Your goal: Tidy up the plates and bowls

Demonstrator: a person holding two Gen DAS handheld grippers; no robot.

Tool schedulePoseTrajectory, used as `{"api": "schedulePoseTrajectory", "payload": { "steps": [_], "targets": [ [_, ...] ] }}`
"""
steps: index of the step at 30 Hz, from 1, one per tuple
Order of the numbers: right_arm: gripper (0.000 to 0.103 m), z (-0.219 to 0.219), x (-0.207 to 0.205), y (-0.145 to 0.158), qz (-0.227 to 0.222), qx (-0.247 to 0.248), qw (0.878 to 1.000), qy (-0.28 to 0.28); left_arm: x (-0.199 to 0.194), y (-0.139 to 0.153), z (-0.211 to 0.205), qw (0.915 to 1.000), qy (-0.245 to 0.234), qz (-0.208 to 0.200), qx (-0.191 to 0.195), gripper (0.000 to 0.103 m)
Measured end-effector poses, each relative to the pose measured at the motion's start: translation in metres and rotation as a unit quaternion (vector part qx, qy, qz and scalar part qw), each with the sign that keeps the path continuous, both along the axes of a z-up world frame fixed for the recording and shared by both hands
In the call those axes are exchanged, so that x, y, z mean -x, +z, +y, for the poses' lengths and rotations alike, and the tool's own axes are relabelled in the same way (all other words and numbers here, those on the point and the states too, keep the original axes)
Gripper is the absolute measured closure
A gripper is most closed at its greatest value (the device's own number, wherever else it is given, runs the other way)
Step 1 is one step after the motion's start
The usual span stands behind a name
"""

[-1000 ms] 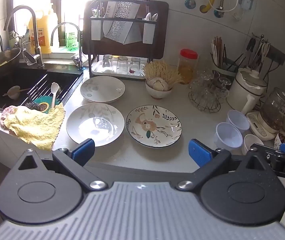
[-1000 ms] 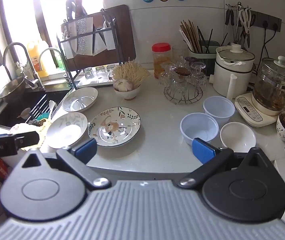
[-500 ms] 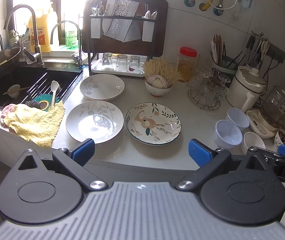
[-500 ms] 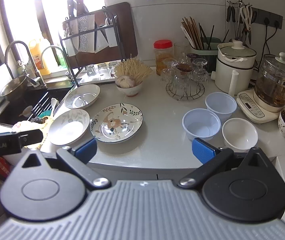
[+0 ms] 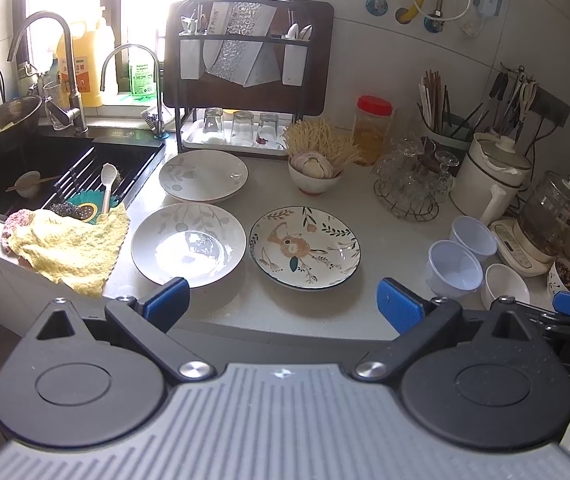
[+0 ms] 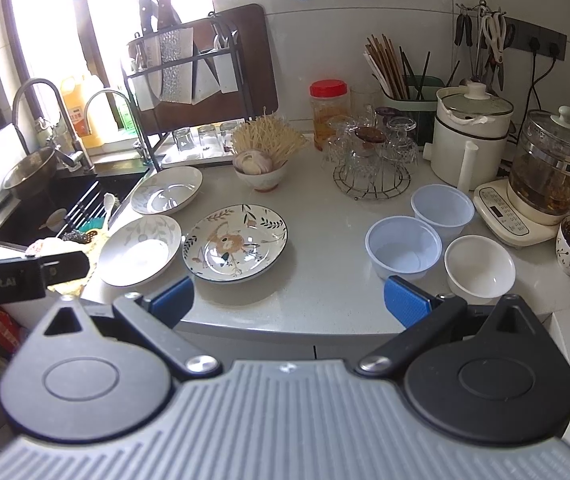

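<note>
Plates (image 5: 305,248) slightly farther than before.

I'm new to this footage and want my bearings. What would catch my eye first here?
Three plates lie on the counter: the flower-patterned plate in the middle, a white plate to its left, and another white plate behind, near the dark sink. To the right stand two translucent plastic bowls and a white bowl. Both the left gripper and the right gripper hover at the counter's front edge, jaws wide open and empty.
</note>
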State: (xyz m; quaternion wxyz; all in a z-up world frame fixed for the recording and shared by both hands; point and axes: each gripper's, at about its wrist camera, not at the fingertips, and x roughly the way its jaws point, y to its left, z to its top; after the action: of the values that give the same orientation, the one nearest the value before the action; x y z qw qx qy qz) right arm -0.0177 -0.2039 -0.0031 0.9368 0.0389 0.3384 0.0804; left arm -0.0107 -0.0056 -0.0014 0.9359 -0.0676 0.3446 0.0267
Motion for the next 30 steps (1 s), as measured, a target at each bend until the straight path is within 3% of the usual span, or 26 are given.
{"api": "schedulePoseTrajectory", "payload": {
  "steps": [30],
  "targets": [
    [0.000,0.008,0.010,-0.001,-0.006,-0.001,1.000,0.008,0.003,-0.005,0.002,0.9998,-0.013,0.012,-0.003,0.002]
  ]
}}
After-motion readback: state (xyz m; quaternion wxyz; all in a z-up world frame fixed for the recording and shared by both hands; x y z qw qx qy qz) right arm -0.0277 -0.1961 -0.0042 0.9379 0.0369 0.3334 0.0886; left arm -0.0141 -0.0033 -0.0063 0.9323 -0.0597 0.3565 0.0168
